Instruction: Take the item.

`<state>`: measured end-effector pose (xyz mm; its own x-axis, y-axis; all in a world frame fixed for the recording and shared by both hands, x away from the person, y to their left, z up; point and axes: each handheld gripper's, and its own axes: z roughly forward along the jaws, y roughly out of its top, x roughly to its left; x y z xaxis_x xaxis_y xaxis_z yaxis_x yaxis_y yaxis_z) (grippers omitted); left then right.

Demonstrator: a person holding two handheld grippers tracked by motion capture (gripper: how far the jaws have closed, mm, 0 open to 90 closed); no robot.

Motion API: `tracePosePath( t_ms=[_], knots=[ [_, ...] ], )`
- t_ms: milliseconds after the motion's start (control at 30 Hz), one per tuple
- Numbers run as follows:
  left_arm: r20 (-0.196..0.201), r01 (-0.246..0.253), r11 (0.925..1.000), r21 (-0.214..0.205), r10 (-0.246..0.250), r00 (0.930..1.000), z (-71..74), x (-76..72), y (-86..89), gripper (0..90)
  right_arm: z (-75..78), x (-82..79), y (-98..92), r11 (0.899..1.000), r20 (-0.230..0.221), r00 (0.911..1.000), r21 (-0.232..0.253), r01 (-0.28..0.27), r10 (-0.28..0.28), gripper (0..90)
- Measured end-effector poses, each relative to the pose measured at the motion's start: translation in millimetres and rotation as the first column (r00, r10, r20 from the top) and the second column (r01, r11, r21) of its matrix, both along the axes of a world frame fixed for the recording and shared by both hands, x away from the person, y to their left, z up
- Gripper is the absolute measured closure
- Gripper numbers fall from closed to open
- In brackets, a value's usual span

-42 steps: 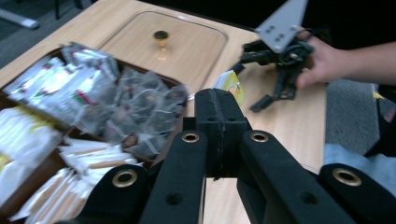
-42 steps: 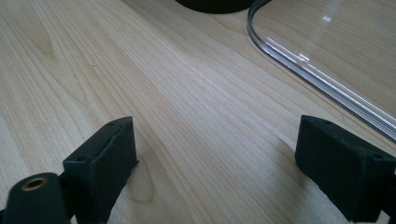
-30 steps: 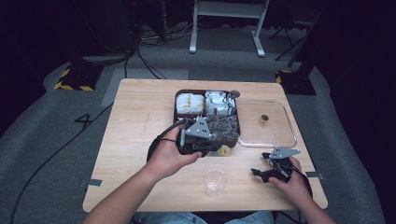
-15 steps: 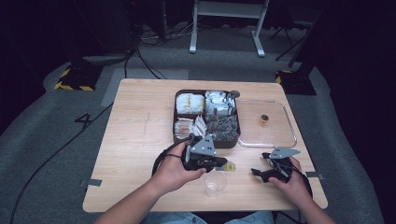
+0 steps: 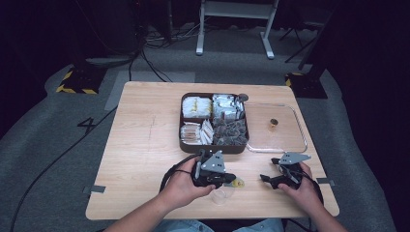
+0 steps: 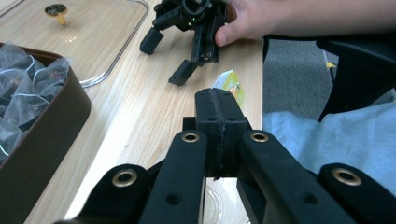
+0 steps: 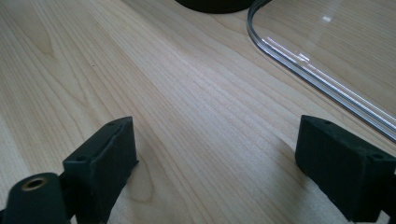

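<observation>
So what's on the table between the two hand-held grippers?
A yellow packet held by the left hand-held gripper, then bare wood up to the right hand-held gripper, in the high view.

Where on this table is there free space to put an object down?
The wide left part of the table, beside the brown box, is bare. It is crowded on the right: clear lid, right gripper, and left gripper with yellow packet above the clear cup.

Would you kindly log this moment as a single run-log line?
left gripper: shut on yellow tea packet, above clear cup | right gripper: open, resting on table | tea box: open, lid beside it
</observation>
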<state>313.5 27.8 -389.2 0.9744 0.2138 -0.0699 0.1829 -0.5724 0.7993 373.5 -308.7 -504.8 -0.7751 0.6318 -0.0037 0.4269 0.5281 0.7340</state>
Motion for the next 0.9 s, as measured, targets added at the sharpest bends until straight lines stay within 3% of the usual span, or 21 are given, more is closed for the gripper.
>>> tracePosePath(
  t_ms=[300,400,533,667,900],
  knots=[
    [-0.005,0.001,0.9999,0.014,-0.001,1.0,-5.6,-1.9,-0.6,90.0,0.0,-0.1,0.0,1.0,-0.001,1.0,0.0,0.001,-0.001,12.7],
    [-0.036,0.015,0.9996,0.024,-0.014,0.9993,-8.7,-1.5,-0.4,89.9,0.0,-0.1,0.0,1.0,-0.001,1.0,0.0,0.0,0.0,12.7],
    [-0.067,0.02,0.9995,0.024,-0.018,0.9976,-12.2,-5.0,-2.3,64.6,0.0,-0.1,0.0,1.0,-0.001,1.0,0.0,0.001,-0.001,12.7],
    [-0.028,0.002,0.9996,0.027,-0.001,0.9996,-11.9,-4.9,-1.0,56.3,0.0,-0.1,0.0,1.0,-0.001,1.0,0.0,0.001,-0.001,12.7],
    [-0.009,-0.045,0.999,-0.002,0.045,0.9989,-9.7,0.9,6.0,52.3,0.0,-0.1,0.0,1.0,-0.001,1.0,0.0,0.001,-0.001,12.7]
  ],
)
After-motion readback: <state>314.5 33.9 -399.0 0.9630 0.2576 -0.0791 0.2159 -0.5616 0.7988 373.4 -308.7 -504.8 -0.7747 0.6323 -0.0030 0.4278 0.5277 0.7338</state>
